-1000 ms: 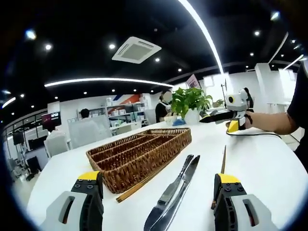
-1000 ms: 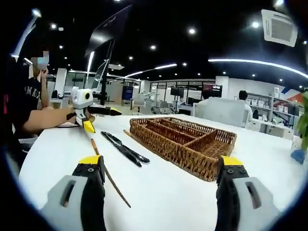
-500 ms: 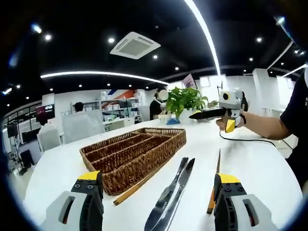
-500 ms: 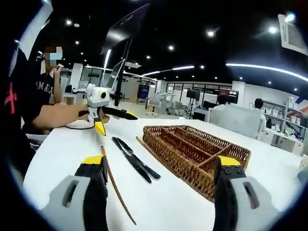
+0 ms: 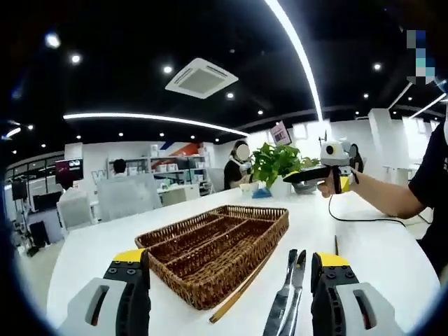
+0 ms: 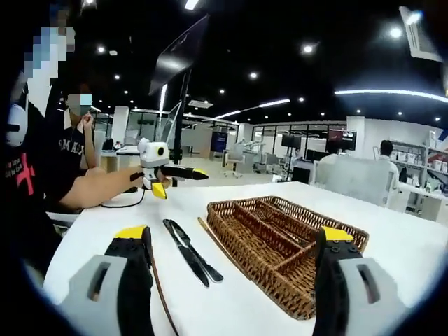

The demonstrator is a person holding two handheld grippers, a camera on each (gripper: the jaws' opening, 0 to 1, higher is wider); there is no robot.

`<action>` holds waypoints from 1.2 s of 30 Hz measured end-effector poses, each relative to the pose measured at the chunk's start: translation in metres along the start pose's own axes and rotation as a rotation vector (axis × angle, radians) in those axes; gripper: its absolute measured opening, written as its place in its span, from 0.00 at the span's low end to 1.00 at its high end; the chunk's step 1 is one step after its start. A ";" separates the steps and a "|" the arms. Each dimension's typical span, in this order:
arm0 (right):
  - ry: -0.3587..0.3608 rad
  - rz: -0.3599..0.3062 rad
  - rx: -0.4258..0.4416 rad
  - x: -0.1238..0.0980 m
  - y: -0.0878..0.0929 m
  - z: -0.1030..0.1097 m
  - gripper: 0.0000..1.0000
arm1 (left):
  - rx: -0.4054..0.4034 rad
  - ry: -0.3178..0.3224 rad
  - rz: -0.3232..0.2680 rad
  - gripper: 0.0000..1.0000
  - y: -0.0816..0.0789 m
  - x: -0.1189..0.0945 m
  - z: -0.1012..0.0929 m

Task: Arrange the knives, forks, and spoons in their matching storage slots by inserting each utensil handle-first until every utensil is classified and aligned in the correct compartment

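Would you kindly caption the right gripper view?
Open right gripper above white table, wicker tray beside two knives.

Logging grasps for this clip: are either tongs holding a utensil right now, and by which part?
Nothing is held. Left tongs and right tongs are open, above the table; knives lie untouched.

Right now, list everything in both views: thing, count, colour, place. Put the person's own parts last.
Woven wicker tray with slots: one, brown, on the table, empty as far as I can see.
Metal table knives: two, dark silver, side by side beside the tray.
Thin wooden stick: one, brown, along the tray's near side.
Second thin wooden stick: one, brown, beyond the knives.
Round white table: one, under everything.
Potted green plant: one, at the table's far edge.
Left gripper: yellow-tipped grey fingers apart, empty.
Right gripper: the same, fingers apart, empty.
Person's forearm: one, over the table.
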State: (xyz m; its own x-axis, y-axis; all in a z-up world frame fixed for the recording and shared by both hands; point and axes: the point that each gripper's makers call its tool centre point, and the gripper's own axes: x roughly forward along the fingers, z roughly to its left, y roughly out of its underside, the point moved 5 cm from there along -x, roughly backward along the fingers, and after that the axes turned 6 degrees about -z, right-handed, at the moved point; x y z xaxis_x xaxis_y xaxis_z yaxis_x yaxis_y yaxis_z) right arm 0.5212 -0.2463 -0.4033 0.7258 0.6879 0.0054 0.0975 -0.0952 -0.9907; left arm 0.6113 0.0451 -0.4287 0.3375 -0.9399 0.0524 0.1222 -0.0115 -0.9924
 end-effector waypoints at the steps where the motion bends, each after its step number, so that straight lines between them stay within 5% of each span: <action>1: 0.038 -0.016 -0.005 0.001 0.007 -0.004 1.00 | -0.006 0.000 0.001 1.00 0.001 0.000 0.000; 3: 0.079 -0.023 0.010 0.003 0.017 -0.008 1.00 | 0.000 0.004 0.027 1.00 0.005 0.001 -0.001; 4: 0.081 0.033 0.014 0.003 0.022 -0.006 1.00 | 0.006 0.002 0.052 1.00 0.008 0.001 0.001; 6: 0.075 -0.013 -0.030 0.004 0.020 -0.001 1.00 | 0.015 0.015 0.071 1.00 0.010 0.002 -0.002; 11: 0.060 0.031 -0.026 0.006 0.029 -0.001 1.00 | 0.051 0.053 0.127 1.00 0.019 0.003 -0.014; 16: 0.066 0.029 -0.020 0.016 0.036 0.005 0.98 | 0.033 0.017 0.169 1.00 0.032 0.001 0.000; 22: -0.006 0.069 -0.007 0.027 0.047 0.022 0.92 | 0.038 0.017 0.267 0.93 0.053 0.002 0.002; 26: -0.018 0.097 -0.017 0.032 0.056 0.027 0.91 | 0.026 0.022 0.272 0.92 0.058 0.004 0.002; 36: -0.036 0.120 -0.006 0.033 0.063 0.024 0.89 | 0.034 0.052 0.385 0.59 0.074 0.004 -0.004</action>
State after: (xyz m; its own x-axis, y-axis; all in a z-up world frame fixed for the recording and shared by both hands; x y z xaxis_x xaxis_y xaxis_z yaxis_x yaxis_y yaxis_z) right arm 0.5353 -0.2122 -0.4690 0.7079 0.6963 -0.1180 0.0159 -0.1828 -0.9830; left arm 0.6181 0.0388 -0.5021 0.3165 -0.8895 -0.3296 0.0269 0.3558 -0.9342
